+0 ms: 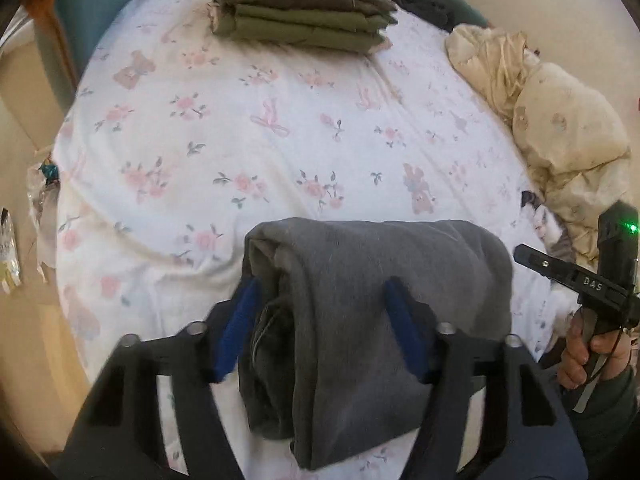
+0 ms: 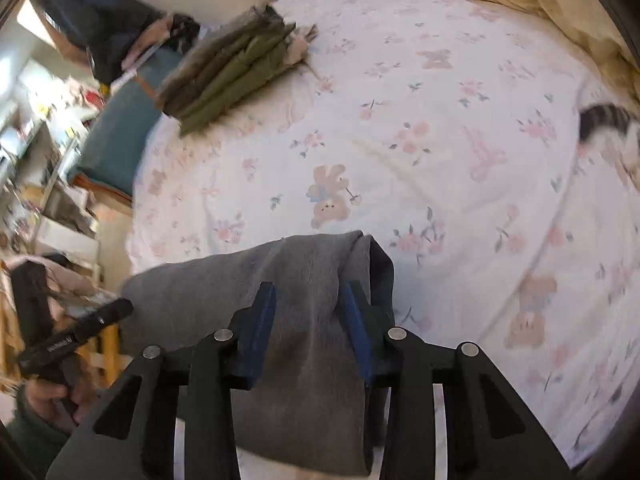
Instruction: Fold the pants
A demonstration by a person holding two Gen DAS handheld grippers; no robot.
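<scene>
Grey pants [image 1: 360, 280], folded into a thick bundle, hang between both grippers above the flowered bed sheet [image 1: 240, 140]. My left gripper [image 1: 320, 296] is shut on the bundle's left end, blue pads on either side of it. My right gripper [image 2: 308, 300] is shut on the other end of the same grey pants [image 2: 280, 280]. The right gripper's body also shows at the right edge of the left wrist view [image 1: 576, 280], and the left gripper's body shows at the lower left of the right wrist view [image 2: 76, 332].
A stack of folded olive-green garments [image 1: 300, 8] lies at the far end of the bed, also in the right wrist view [image 2: 232, 64]. A crumpled cream duvet [image 1: 560, 120] lies along the right side. A striped cat [image 2: 612, 128] is at the right edge. Cluttered shelves [image 2: 40, 120] stand left of the bed.
</scene>
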